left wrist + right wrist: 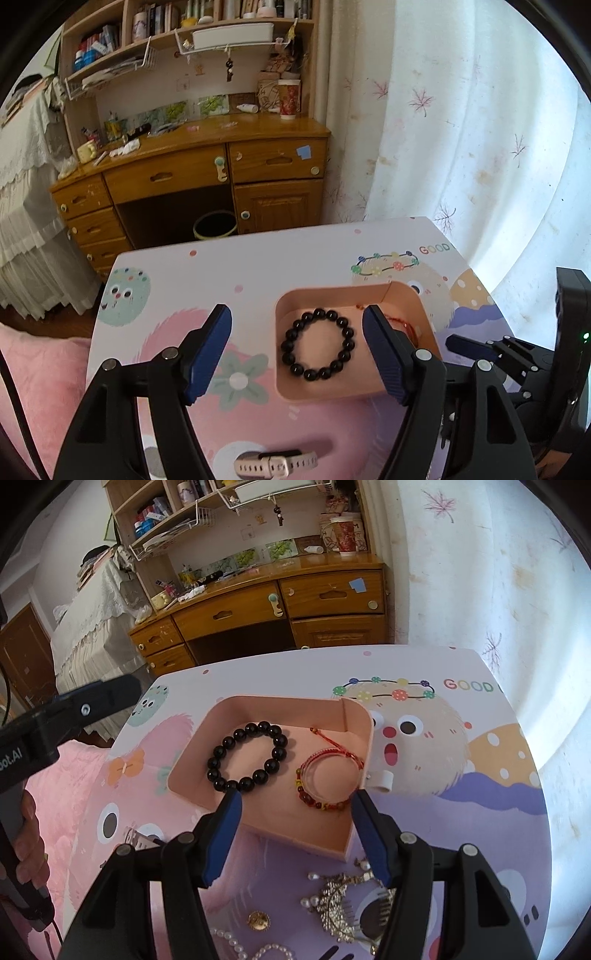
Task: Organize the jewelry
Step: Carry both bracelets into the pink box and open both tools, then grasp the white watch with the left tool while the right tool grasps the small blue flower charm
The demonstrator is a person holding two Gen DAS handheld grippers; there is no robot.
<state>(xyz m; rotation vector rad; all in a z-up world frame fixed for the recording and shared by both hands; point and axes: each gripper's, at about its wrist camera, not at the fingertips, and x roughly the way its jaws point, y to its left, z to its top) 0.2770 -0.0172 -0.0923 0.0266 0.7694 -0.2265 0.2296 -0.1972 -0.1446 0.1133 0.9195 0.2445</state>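
Two bracelets already lie in the pink tray (258, 823): a black bead bracelet (246, 757) on its left half and a red bead bracelet (327, 779) on its right half, flat and apart from one another. The pieces I judge still to be sorted lie on the desk (461, 805) nearer to me than the tray: a gold brooch (338, 904), a small gold pendant (258, 920), a pearl strand (255, 949), and, in the left wrist view, a pale pink watch (275, 464).

I hold the right gripper (295, 829) with its fingers spread wide and empty, their tips over the tray's near wall. The brooch lies behind those tips, on the near side and slightly right, so the coming move seems to me a pull back and downward; the right arm is the nearer to it. Its long axis I cannot tell clearly.

The left gripper (295, 345) also has its fingers wide apart, holding nothing, straddling the tray's left wall. The watch lies near of it, strap running left to right, across the fingers' line.
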